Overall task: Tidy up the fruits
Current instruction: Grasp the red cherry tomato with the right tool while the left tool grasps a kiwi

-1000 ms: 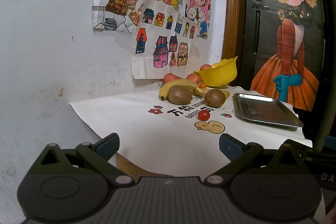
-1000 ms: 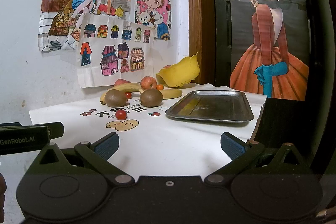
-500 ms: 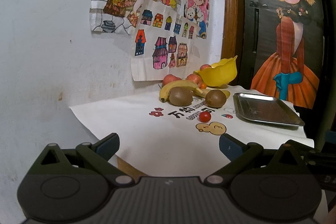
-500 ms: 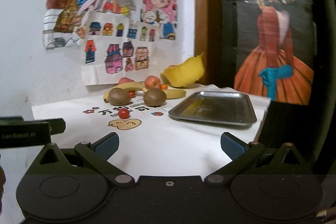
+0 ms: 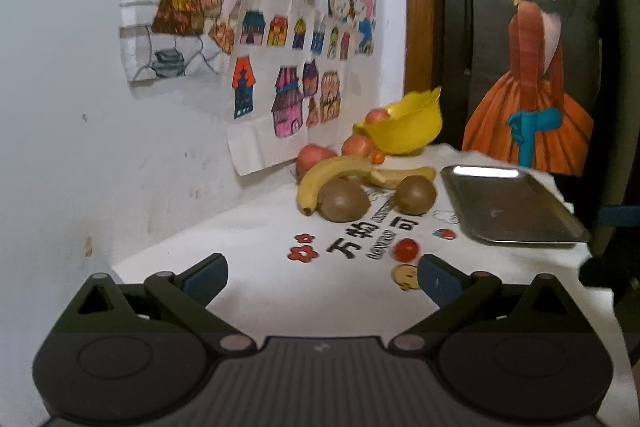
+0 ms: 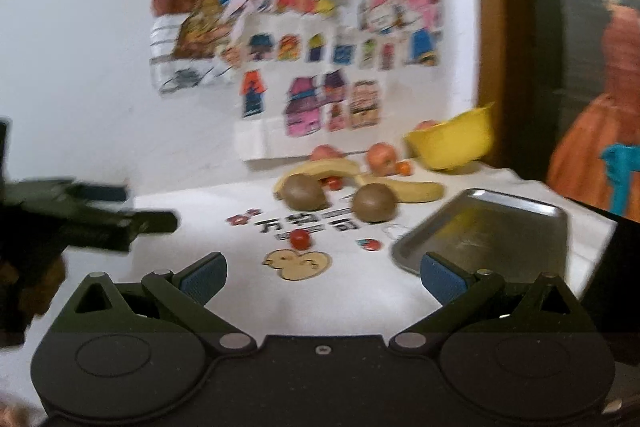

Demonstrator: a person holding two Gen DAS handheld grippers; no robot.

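white tablecloth (image 5: 256, 267): kiwis (image 5: 345, 201), banana (image 5: 332, 173), empty tray (image 5: 508, 207); both jaws wide.

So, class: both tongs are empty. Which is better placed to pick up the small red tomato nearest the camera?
Probably the left tongs: open, with the tomato just beyond the right-hand finger. The right tongs are open too, but the tomato looks farther ahead.
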